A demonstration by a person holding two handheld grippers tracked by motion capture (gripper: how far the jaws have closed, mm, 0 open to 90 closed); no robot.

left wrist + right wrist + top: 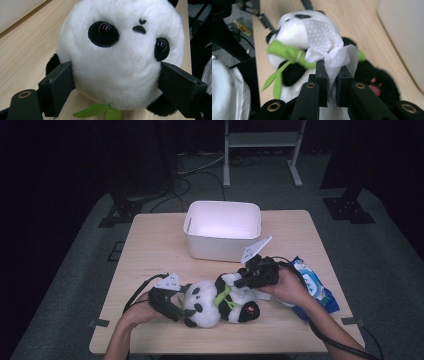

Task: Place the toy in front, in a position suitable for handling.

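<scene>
- A plush panda lies on its back on the wooden counter, in front of a white bin.
- The left tongs clamp the panda's round head from both sides.
- The right tongs are closed on a white wet wipe, draped over the panda's body.
- A blue wipes pack lies just right of the right hand.

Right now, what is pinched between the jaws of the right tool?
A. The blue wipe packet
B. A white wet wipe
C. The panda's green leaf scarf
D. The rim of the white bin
B: in the right gripper view the right tool has its jaws shut on a white wet wipe that lies against the plush panda, just above its green scarf.
</scene>
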